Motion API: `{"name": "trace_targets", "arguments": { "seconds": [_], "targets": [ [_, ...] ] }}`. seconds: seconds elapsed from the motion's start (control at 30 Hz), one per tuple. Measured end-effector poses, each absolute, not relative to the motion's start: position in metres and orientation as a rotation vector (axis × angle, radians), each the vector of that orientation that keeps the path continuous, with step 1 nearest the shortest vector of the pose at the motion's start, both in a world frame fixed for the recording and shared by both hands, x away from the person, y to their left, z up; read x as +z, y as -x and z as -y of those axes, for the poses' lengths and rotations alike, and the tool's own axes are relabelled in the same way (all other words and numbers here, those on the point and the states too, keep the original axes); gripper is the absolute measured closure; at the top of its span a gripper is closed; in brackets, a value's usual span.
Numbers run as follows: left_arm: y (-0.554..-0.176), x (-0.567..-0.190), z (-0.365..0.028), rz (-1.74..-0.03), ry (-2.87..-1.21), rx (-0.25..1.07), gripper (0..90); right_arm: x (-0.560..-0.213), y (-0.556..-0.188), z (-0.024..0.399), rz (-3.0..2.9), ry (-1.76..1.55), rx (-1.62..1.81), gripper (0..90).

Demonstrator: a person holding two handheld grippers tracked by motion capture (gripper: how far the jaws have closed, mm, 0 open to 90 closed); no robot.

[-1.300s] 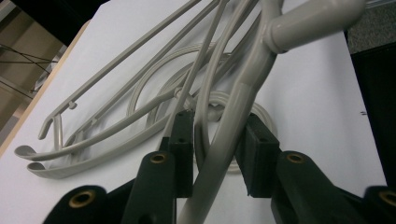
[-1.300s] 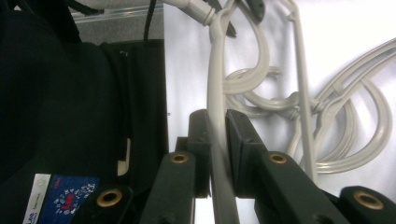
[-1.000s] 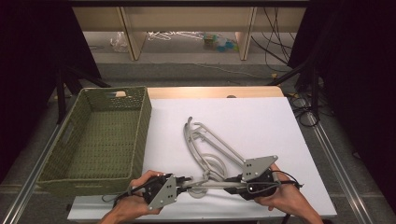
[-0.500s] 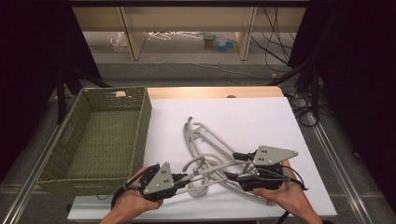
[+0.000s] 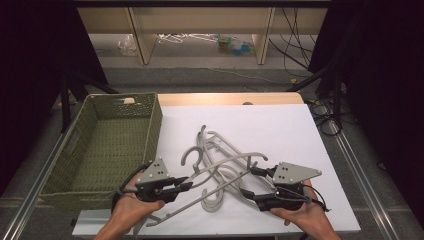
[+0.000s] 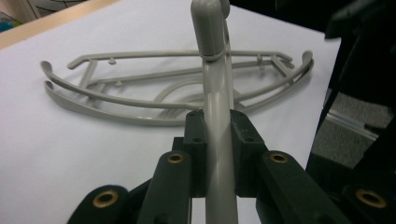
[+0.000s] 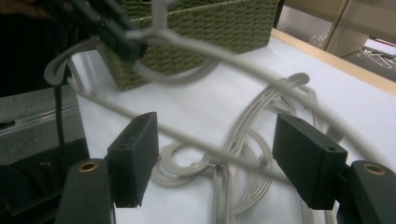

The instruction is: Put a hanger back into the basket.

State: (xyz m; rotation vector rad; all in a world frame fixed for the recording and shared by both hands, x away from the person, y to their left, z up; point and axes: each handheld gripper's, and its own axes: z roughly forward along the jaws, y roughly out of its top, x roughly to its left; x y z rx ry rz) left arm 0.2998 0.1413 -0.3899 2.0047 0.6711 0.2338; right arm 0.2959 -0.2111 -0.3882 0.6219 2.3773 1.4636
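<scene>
Two grippers work over the white-topped desk, where a woven olive-green rectangular basket sits at nine o'clock and a tangle of grey plastic clothes hangers lies at the centre. One lifted grey hanger spans between the hands, above the pile. The left gripper, at seven o'clock, has its jaws clamped tight on that hanger's bar. The right gripper, at five o'clock, has its jaws spread wide, empty, with the hanger's arm crossing between them. Judging from this, the hanger probably goes to the basket; lifting slowly should keep its hook from dragging the others.
</scene>
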Motion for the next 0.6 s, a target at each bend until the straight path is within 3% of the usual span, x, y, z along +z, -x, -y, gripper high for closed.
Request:
{"name": "trace_targets", "arguments": {
  "seconds": [0.6],
  "targets": [
    [-0.304,-0.335,-0.186,-0.767,-1.839,0.223,78.8,-0.416,-0.289,0.216,-2.447,-0.665,1.44,31.5]
  ]
}}
